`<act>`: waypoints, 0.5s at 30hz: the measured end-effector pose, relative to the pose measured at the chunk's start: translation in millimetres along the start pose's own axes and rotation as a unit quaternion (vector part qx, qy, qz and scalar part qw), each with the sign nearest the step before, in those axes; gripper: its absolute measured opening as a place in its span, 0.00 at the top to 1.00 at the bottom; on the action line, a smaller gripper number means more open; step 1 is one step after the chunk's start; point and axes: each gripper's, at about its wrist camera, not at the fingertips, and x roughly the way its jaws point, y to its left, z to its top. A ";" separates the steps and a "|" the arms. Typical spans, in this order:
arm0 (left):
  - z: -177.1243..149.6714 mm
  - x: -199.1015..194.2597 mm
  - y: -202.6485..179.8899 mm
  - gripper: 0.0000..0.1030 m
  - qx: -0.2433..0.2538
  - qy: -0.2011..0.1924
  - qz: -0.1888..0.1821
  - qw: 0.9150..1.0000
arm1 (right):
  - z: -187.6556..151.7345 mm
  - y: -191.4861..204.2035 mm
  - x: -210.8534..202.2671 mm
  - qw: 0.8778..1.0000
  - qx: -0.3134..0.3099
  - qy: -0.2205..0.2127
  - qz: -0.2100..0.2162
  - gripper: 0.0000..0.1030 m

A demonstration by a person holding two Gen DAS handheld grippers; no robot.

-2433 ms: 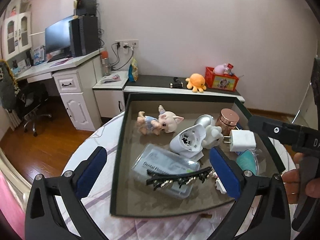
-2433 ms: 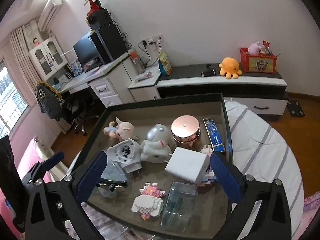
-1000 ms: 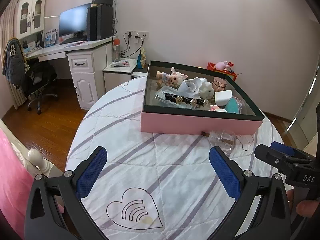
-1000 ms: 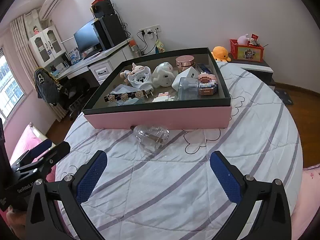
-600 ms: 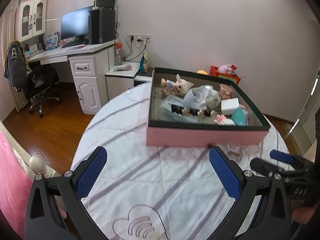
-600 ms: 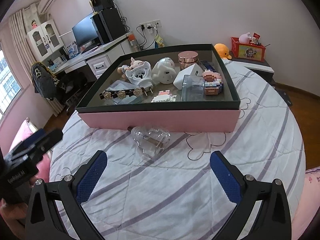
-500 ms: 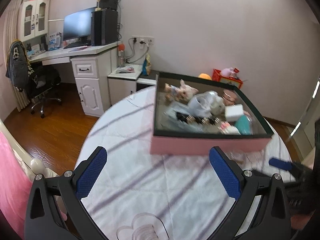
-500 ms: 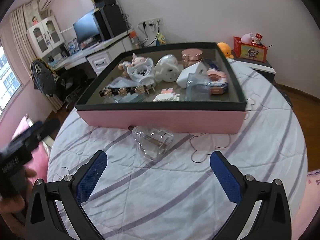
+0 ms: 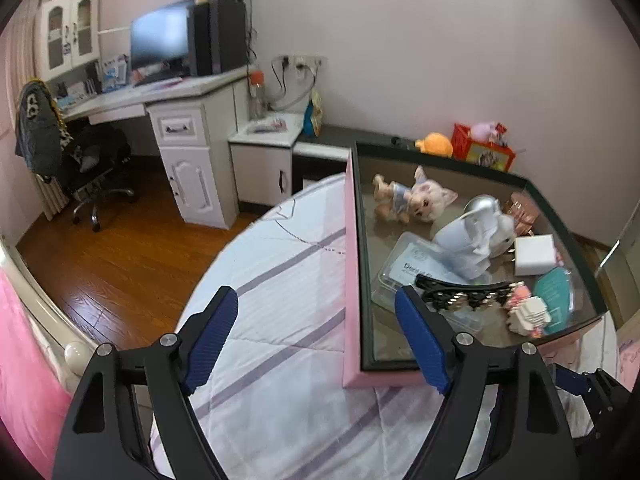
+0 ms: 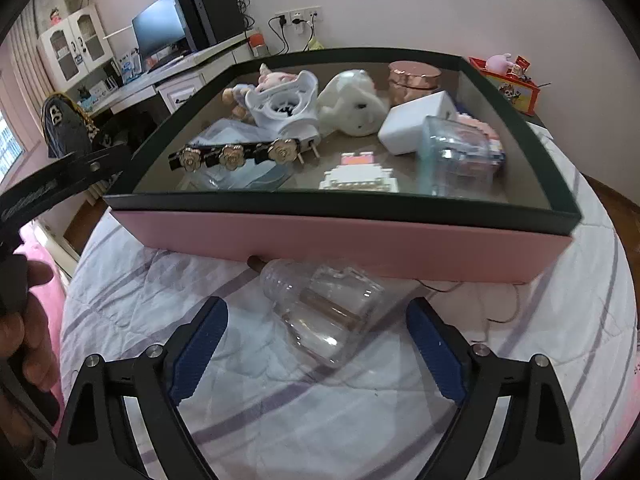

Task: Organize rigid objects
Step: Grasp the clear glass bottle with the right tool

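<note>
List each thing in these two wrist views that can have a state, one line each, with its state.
Pink box: open-topped, filled with small items.
Clear plastic container: lying on its side on the bedspread, outside the box, against its front wall.
Flower hair clip: lying flat in the box.
White charger: in the box, unplugged.
Left gripper: jaws open, just been closing, holding nothing.
Right gripper: jaws open, just been closing, nothing gripped.

- Left gripper (image 9: 316, 344): jaws just narrowing, nothing between them; pink box (image 9: 352, 264) shifted from upper centre to right of frame.
- Right gripper (image 10: 316, 350): jaws just narrowing; clear container (image 10: 324, 312) nearer, now centre frame, untouched between them.
</note>
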 end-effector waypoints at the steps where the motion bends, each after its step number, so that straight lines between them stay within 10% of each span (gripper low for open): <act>1: 0.1 4.8 -0.6 0.23 0.004 0.006 -0.002 1.000 | -0.3 1.4 1.1 1.000 -0.003 -0.001 -0.005 0.12; 7: 0.8 27.3 -10.5 0.45 0.021 0.035 -0.020 0.999 | 1.7 3.4 3.7 0.999 -0.009 -0.012 -0.032 0.33; 12: 1.8 34.3 -22.3 0.87 0.022 0.035 -0.036 0.999 | 1.1 8.0 3.0 0.998 -0.030 -0.013 -0.046 0.38; 15: 1.5 34.5 -27.4 0.90 0.025 0.025 -0.022 0.999 | 1.5 6.9 2.5 0.998 -0.036 -0.014 -0.044 0.39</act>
